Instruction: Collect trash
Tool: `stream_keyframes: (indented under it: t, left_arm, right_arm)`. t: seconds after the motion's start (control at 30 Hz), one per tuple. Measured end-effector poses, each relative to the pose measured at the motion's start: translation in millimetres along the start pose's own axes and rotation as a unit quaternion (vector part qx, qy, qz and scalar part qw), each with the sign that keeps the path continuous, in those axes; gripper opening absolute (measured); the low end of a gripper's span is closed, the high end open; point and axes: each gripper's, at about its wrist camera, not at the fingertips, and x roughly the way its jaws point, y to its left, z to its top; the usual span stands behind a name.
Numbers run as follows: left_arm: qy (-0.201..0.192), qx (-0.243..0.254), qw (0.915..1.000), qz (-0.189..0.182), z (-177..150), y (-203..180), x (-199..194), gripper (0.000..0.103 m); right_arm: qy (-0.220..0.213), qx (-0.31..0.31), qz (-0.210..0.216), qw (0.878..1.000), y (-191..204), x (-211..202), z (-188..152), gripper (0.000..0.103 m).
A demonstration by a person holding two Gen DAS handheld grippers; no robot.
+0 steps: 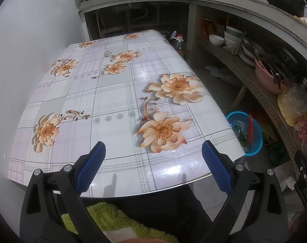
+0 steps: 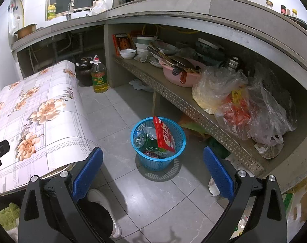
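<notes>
I am steering two hand-held grippers in a small kitchen, and the blue basket (image 2: pixel 158 141) on the floor is my reference for everything. It stands on grey tiles just beside the corner of the table (image 1: pixel 113 93), between that table and a low shelf (image 2: pixel 173 95) crowded with bowls and plastic bags.

Inside the basket I can see a red snack wrapper (image 2: pixel 164 134) standing on edge, a green plastic bottle (image 2: pixel 147 140) lying tilted against it, and smaller scraps beneath that I cannot identify.

My left gripper (image 1: pixel 153 160) hovers over the near edge of the table, to the left of the basket, with its blue pads spread wide and nothing between them. My right gripper (image 2: pixel 153 166) points down toward the basket from above and in front, also spread wide and empty.

The flowered tablecloth shows no litter anywhere in my left view, so I judge the collecting mostly or entirely done. A pale crumpled thing (image 2: pixel 140 85) lies on the floor beyond the basket, under the shelf; I cannot tell whether it is trash. If it is, that piece remains.
</notes>
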Motion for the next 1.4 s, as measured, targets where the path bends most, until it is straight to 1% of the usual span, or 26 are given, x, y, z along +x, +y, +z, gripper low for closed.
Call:
stream_keyframes:
  t: [1.4]
  left_arm:
    - [0.002, 0.002, 1.0000, -0.002, 0.5, 1.8, 3.1, 0.092]
  right_arm:
    - [-0.003, 0.001, 0.001, 1.000, 3.7, 0.0, 0.2, 0.096]
